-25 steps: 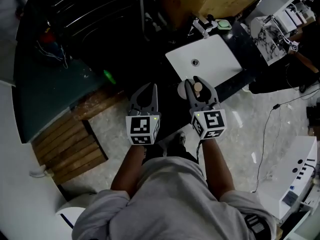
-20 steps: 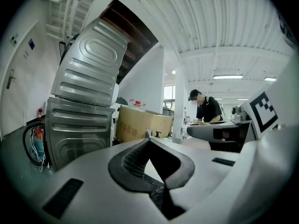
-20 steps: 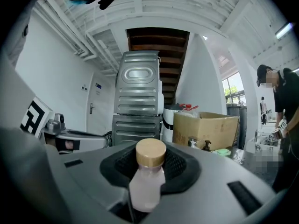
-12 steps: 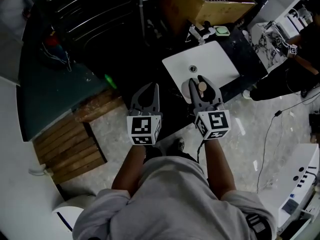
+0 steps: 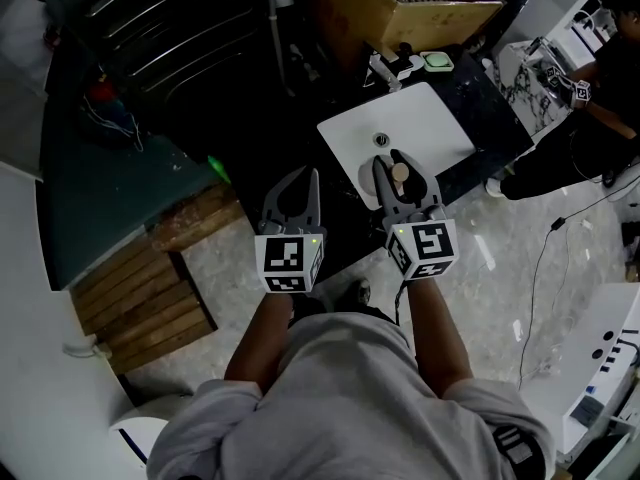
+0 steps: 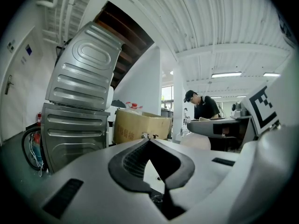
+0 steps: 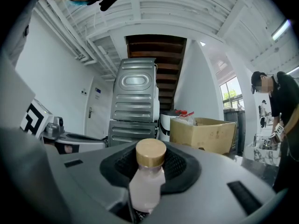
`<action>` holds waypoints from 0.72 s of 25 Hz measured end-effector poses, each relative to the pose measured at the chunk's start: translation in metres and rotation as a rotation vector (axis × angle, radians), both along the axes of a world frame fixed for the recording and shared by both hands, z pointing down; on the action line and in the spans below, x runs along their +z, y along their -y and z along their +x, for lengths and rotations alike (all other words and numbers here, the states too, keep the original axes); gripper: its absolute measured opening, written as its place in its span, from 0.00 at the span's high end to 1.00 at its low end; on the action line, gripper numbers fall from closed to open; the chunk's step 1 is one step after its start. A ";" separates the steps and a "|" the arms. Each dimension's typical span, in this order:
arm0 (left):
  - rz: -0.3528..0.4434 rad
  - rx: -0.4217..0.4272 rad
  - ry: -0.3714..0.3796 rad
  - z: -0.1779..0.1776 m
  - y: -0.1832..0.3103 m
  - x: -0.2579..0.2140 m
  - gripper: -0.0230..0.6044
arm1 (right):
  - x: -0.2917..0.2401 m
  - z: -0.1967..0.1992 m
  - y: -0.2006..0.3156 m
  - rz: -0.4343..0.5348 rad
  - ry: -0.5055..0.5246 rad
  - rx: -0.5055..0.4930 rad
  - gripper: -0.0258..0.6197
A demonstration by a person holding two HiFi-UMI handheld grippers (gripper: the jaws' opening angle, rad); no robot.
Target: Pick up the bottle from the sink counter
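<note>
A bottle with a pale pinkish body and a tan cap is gripped upright between the dark ribbed pads of the right tool. Behind it, stacked grey metal units are seen, with a cardboard box beside them and a person at the right edge.

The bottle has a smooth body of pale, half-clear plastic and a matt tan cap. The right gripper is of matt grey plastic, with black ribbed rubber pads. The sink is white and glossy. The box is matt brown cardboard. The pallet is rough wood, and the floor looks like shiny stone.
</note>
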State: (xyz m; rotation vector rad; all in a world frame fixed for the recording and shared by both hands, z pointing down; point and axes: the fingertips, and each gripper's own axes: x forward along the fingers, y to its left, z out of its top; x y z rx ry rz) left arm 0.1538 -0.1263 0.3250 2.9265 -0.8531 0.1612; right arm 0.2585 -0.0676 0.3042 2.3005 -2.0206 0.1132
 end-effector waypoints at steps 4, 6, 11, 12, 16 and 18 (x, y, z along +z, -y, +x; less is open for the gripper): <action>-0.002 0.006 0.000 0.003 -0.003 0.001 0.94 | -0.001 0.002 -0.003 0.005 -0.004 0.003 0.77; -0.007 0.009 0.000 0.004 -0.005 0.003 0.94 | -0.002 0.000 -0.005 0.008 -0.009 0.003 0.77; -0.009 0.018 0.000 0.002 -0.013 0.004 0.94 | -0.003 -0.004 -0.008 0.016 -0.016 0.001 0.77; -0.012 0.018 0.000 0.002 -0.014 0.005 0.94 | -0.002 -0.005 -0.009 0.014 -0.015 -0.001 0.77; -0.036 0.024 0.007 0.001 -0.016 0.013 0.94 | 0.001 -0.007 -0.009 0.015 -0.013 -0.004 0.77; -0.040 0.027 0.010 -0.001 -0.018 0.014 0.94 | 0.003 -0.009 -0.010 0.011 -0.010 -0.004 0.77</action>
